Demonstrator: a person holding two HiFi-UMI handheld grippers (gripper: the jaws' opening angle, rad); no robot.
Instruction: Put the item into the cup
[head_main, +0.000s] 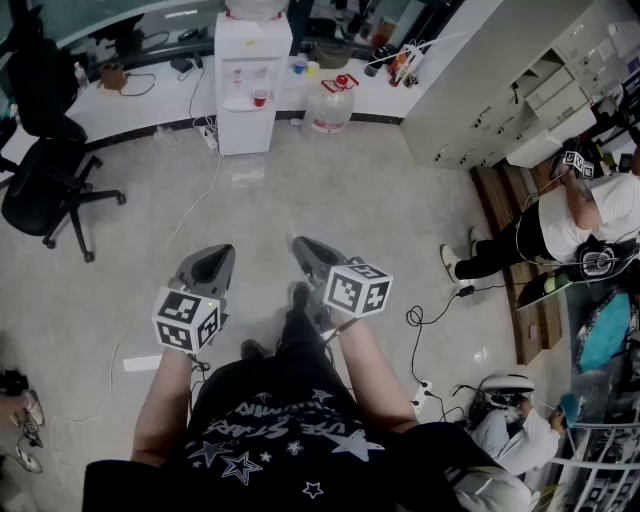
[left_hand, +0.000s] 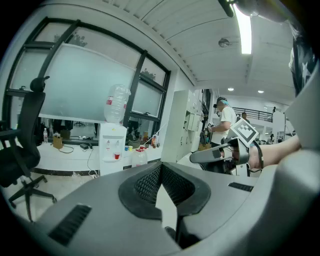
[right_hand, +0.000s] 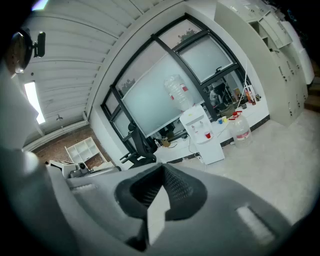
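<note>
**Q:** Where was the cup?

**A:** A red cup (head_main: 260, 98) stood in the recess of the dispenser (head_main: 252, 60) at the far wall. A blue cup (head_main: 300, 66) and a yellow cup (head_main: 313, 68) stood on the white surface (head_main: 150, 95) just beside it. The views did not settle which cup the task meant, and the item could not be made out.

**Q:** And the grippers?

**A:** Both were well apart from the cups, held side by side over the floor (head_main: 300, 190) in front of the person's dark star-printed shirt (head_main: 290, 440). The left gripper (head_main: 212, 262) had its fingers (left_hand: 142, 187) pressed together at the tips with nothing between them. The right gripper (head_main: 312, 255) had its fingers (right_hand: 180, 187) closed the same way, pinching nothing.

**Q:** What surrounded them?

**A:** A water bottle (head_main: 332, 105) stood on the floor right of the dispenser, and a black chair (head_main: 45, 170) stood at far left. Another person (head_main: 570, 225) sat at far right, beside grey cabinets (head_main: 500, 80).
</note>
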